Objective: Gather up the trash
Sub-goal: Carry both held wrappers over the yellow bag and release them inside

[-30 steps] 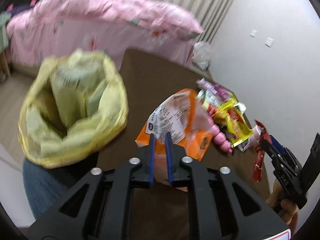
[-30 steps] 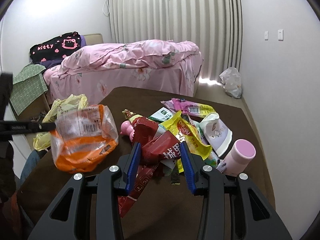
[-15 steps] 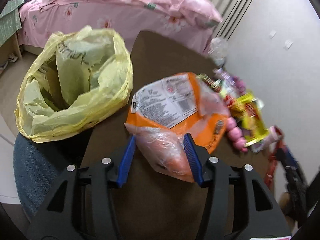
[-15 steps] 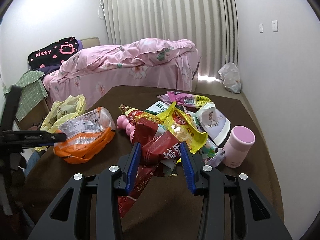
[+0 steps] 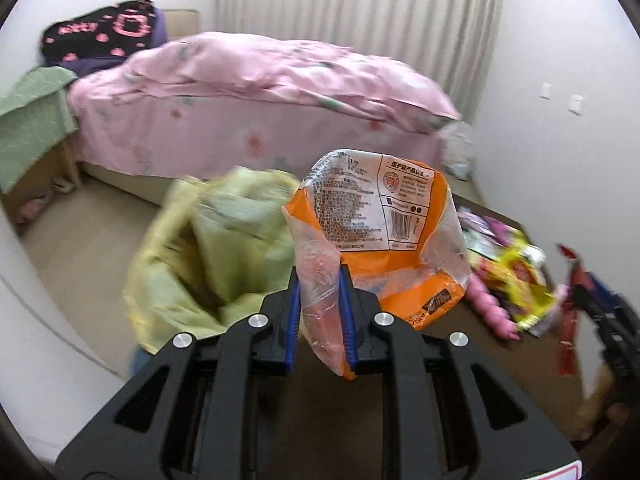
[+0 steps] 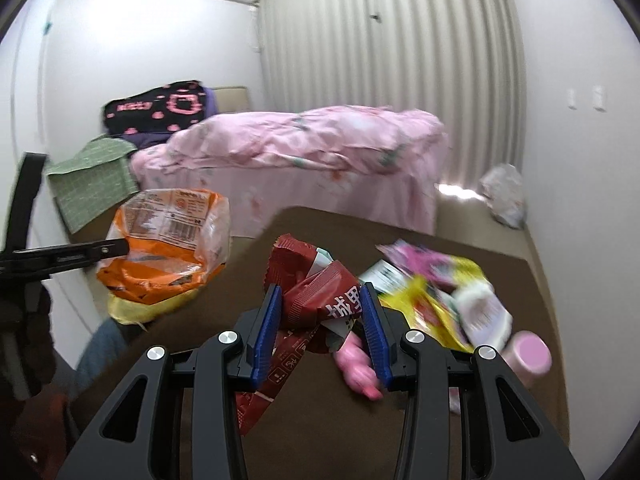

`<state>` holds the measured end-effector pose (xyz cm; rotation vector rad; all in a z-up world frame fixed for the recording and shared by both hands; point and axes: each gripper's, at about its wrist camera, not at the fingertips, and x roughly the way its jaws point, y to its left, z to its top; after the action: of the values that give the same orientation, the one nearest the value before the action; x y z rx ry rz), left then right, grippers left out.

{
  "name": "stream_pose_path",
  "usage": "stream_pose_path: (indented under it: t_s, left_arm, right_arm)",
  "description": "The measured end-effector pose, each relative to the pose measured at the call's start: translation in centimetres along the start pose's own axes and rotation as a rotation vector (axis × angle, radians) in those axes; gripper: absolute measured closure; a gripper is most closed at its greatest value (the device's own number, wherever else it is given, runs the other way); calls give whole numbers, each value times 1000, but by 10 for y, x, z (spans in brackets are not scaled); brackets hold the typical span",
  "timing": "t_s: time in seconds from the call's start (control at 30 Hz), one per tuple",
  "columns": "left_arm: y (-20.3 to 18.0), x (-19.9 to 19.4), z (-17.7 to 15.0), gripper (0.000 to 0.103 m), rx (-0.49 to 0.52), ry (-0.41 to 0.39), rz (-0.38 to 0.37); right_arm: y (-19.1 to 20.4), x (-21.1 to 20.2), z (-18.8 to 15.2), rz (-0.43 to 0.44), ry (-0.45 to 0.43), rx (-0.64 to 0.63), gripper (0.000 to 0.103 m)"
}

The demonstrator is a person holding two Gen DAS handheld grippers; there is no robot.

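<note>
Risk: my left gripper (image 5: 319,322) pinches only a thin plastic corner of the one orange bag (image 5: 380,236), held above the one yellow trash bag (image 5: 208,256); it may slip out. Right gripper (image 6: 323,330) half-closed around one red wrapper (image 6: 320,292), clamp uncertain; one pink cup (image 6: 526,354) could topple

- The yellow trash bag (image 5: 208,252) gapes upward off the table's left edge; the orange snack bag (image 5: 384,240) pinched in the left gripper (image 5: 319,320) hangs beside its mouth.
- The near brown table (image 6: 320,432) surface lies bare.
- Farther right, a heap of wrappers (image 6: 436,292) and a pink cup (image 6: 526,356) crowd the tabletop.
- A red wrapper (image 6: 320,292) fills the right gripper's (image 6: 322,328) gap.
</note>
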<state>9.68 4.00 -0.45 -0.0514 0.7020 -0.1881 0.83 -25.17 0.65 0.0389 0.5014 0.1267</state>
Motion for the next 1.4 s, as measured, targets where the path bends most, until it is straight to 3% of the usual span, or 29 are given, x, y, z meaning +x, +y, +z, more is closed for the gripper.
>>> stream_pose_path:
  t_s: [0.1,0.17,0.3,0.4,0.57,0.67,0.8,0.97,1.2,1.4]
  left_arm:
    - [31,12,12,86,23,-35,183]
    - [52,26,16,86,26,-18,295]
    - [80,51,5,86,5,68,359]
    - [98,81,-4,86,-45,162,313]
    - [119,116,1,86,-123,214,253]
    - [123,132,4,86,-156,222,233]
    - [113,160,4,86,-155,253,165]
    - [117,172,1,86,-168,269,152]
    - [120,166,-4,85,-202,280,121]
    - [122,148,3,78,-236,231,109]
  right_arm:
    - [23,15,18,64,3,-42,65]
    - [43,30,31,113,-3,-101,65]
    - [82,66,51,227,11,-207,65]
    - [114,113,63,355,60,-254,65]
    - [154,194,70,461,181,-308,65]
    - [165,245,67,485,290,-304,65]
    - [174,291,49,424,403,-363,65]
    - [164,301,35,372,452,-351,65]
    - [169,301,35,362,416,-375,65]
    - [165,296,38,348,396,-345,64]
